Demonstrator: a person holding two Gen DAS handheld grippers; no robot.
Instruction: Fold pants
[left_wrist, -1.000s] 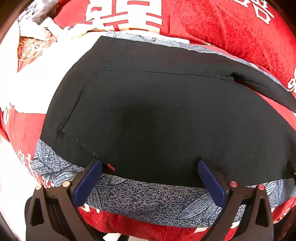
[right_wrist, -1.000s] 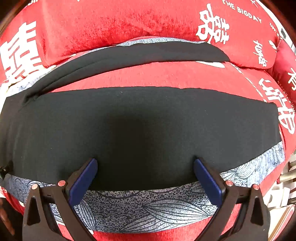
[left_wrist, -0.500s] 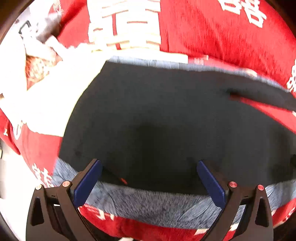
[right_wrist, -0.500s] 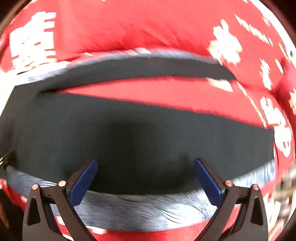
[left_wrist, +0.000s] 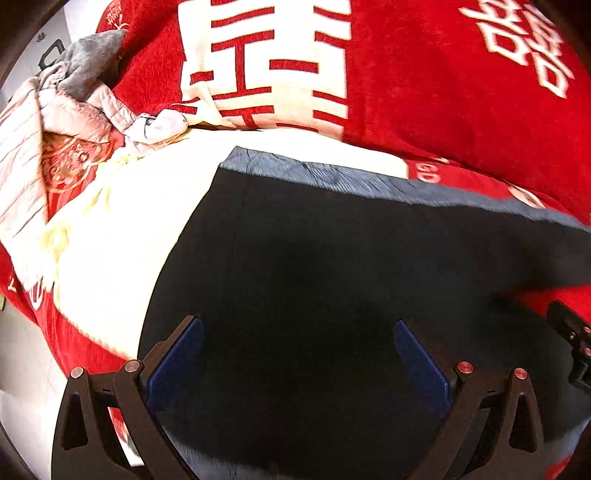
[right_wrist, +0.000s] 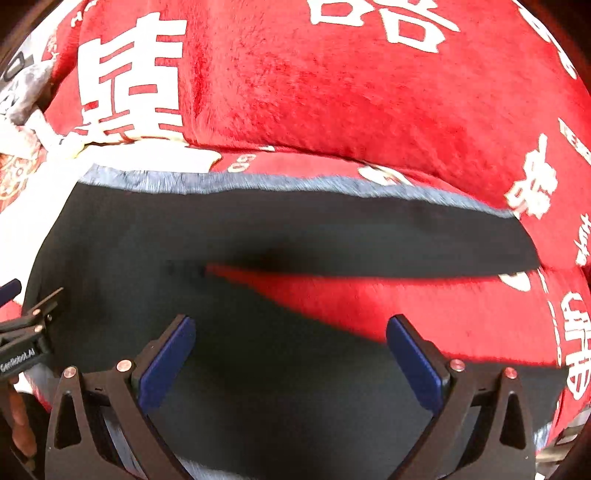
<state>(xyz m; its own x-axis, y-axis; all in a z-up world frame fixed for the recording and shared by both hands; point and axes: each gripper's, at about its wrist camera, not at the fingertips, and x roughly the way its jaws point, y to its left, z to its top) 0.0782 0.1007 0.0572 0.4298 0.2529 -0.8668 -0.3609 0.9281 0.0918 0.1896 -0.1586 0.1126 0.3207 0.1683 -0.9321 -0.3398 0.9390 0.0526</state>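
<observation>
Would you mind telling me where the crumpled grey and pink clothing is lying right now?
The crumpled clothing lies at the upper left of the left wrist view, on the red blanket, beyond the left end of the black pants.

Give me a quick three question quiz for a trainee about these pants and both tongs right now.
1. True or false: both the left tongs and the right tongs stand open.
2. What shows in the gap between the legs of the black pants? A) red blanket B) white pillow C) bare wood
3. Fill in: a blue-grey patterned cloth shows along the pants' far ____.

Key: 1 true. 2 A, the red blanket. 3 edge.
</observation>
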